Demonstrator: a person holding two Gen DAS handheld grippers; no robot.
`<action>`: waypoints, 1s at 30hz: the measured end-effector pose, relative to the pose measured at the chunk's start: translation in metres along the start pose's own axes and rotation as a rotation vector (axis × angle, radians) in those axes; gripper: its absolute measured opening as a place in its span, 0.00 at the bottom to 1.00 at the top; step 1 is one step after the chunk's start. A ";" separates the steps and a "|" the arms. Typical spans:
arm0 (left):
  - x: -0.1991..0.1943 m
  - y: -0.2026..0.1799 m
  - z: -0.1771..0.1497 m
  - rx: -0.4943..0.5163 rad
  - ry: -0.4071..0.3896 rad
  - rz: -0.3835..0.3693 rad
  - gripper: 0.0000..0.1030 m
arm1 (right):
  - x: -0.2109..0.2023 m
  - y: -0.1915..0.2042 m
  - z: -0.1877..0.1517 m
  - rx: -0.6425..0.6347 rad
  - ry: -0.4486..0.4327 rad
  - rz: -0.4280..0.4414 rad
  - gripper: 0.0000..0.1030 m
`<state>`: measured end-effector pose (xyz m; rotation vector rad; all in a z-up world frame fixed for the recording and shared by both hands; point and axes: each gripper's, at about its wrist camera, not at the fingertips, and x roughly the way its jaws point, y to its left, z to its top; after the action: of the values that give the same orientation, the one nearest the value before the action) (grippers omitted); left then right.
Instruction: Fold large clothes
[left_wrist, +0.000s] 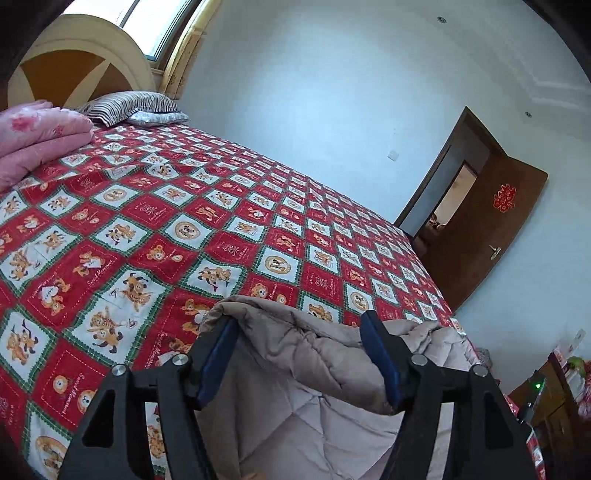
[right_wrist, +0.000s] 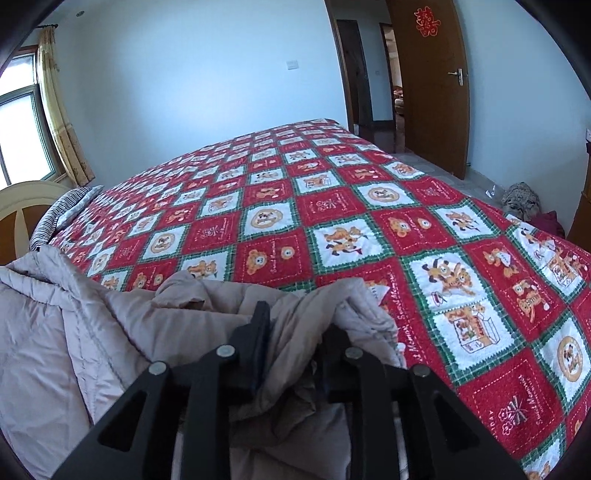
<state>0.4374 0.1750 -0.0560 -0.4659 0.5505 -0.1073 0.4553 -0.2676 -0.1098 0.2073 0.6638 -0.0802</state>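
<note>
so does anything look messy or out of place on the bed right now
Only the beige padded coat: it lies bunched and rumpled at the near edge of the red patterned bedspread, not flat. A fold of it sits between the fingers of the right tool. The pink quilt and striped pillow look tidy.

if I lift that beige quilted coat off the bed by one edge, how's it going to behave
The beige quilted coat will probably flop and drape: it already lies in soft rumpled folds on the bedspread. Its puffy quilting suggests it is light for its bulk. The smooth, slightly shiny shell may slip through the tongs.
</note>
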 end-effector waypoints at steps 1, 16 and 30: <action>0.001 -0.002 0.000 0.004 -0.001 0.006 0.73 | 0.001 0.002 0.000 -0.007 0.002 0.004 0.29; -0.004 -0.104 -0.065 0.466 -0.123 0.214 0.99 | -0.022 0.023 0.001 -0.008 -0.079 0.048 0.66; 0.090 -0.108 -0.092 0.492 -0.031 0.482 0.99 | -0.065 0.091 -0.062 -0.238 -0.195 0.105 1.00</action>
<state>0.4680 0.0224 -0.1197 0.1501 0.5697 0.2238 0.3796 -0.1644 -0.1021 0.0045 0.4621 0.0782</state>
